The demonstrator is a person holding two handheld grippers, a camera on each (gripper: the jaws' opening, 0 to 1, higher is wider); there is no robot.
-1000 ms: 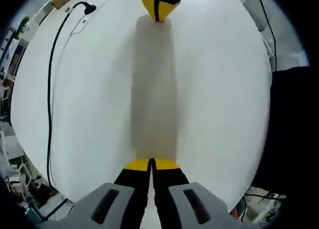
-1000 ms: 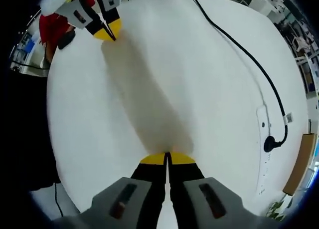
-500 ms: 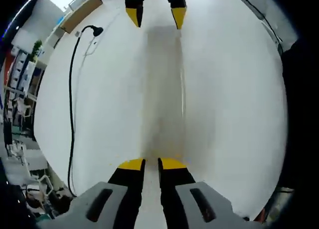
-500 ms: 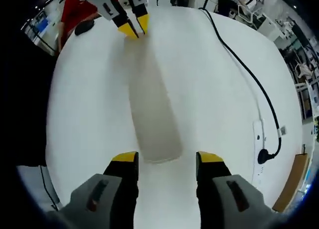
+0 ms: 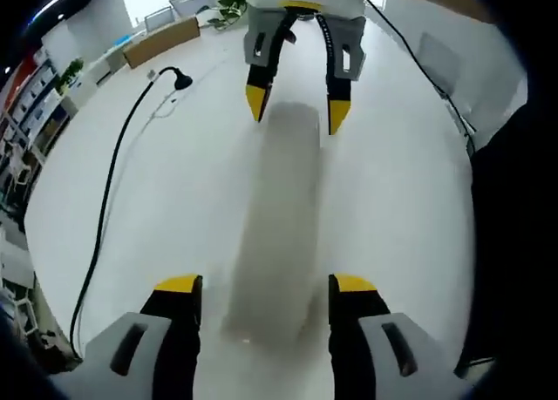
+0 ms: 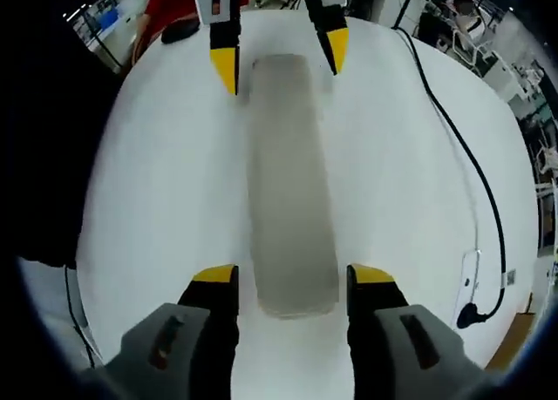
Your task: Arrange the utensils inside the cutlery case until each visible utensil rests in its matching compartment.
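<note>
The white table (image 6: 157, 200) carries everything here; on it lies the long grey cutlery case (image 6: 290, 191), flat and closed so far as can be told, and it serves as the landmark for the rest. No utensils can be made out on or beside the case; its surface looks blurred and featureless in the left gripper view, so whether it has a lid or open compartments cannot be told.

At one short end of the case sits the right gripper (image 6: 288, 278), its jaws spread wide, one tip on each side of that end and apart from it; at the opposite short end sits the left gripper (image 5: 261, 285), likewise spread wide and straddling the case (image 5: 277, 217) without gripping it. Each gripper appears at the far end of the other's view: the left one (image 6: 281, 58) and the right one (image 5: 296, 112).

A black cable (image 6: 462, 156) runs along the table well to one side of the case, ending at a plug in a white power strip (image 6: 471, 282).

The likely risk lies in the next grip; if the two grippers close unevenly on the smooth ends, the case could skid or twist on the slick table; lifting one end alone might tip out whatever is inside.
</note>
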